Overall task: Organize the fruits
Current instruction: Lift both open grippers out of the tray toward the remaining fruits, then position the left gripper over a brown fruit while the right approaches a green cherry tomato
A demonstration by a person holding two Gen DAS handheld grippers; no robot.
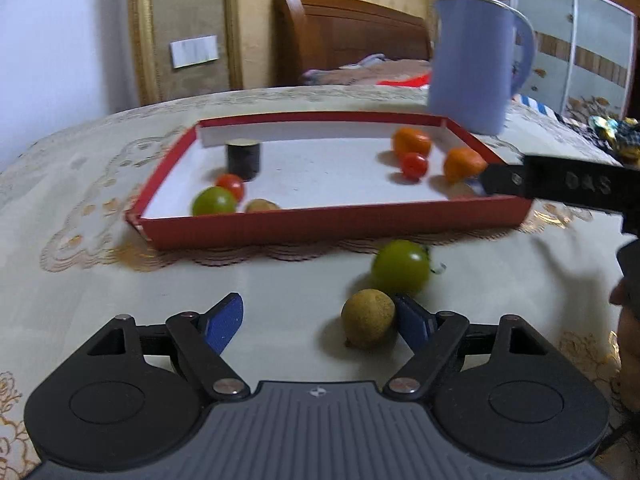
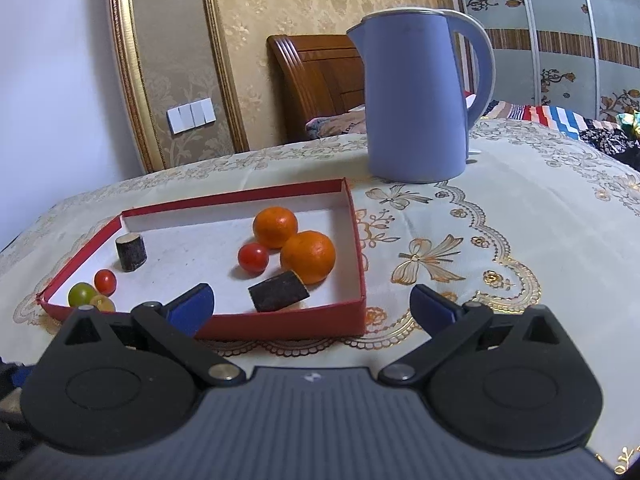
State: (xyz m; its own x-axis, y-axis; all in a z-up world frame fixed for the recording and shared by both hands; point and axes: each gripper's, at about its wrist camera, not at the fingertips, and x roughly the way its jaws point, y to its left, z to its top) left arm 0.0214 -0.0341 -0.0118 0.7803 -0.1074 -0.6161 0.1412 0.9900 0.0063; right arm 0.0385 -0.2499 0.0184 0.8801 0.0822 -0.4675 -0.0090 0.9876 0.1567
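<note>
Both grippers hang over the embroidered tablecloth [image 2: 520,216] with jaws spread and nothing between them. The left gripper [image 1: 320,322] sits low near the table, and a small yellowish-brown fruit [image 1: 369,318] lies on the cloth just inside its right finger, touching or nearly touching the blue pad [image 1: 414,322]; a green tomato [image 1: 401,266] rests on the cloth just beyond it, outside the red tray [image 1: 328,226]. The right gripper [image 2: 312,304] hovers at the tray's near right corner. Inside the tray [image 2: 280,322], two oranges [image 2: 307,256] sit touching each other at the right with a red cherry tomato [image 2: 253,257] beside them, and a dark cut piece [image 2: 279,291] lies in front. At the left end stand a dark upright stub [image 2: 131,252], another red tomato [image 2: 105,281], a green one [image 2: 82,294] and a small yellowish fruit [image 2: 102,303]. A blue kettle [image 2: 416,96] stands behind the tray.
</note>
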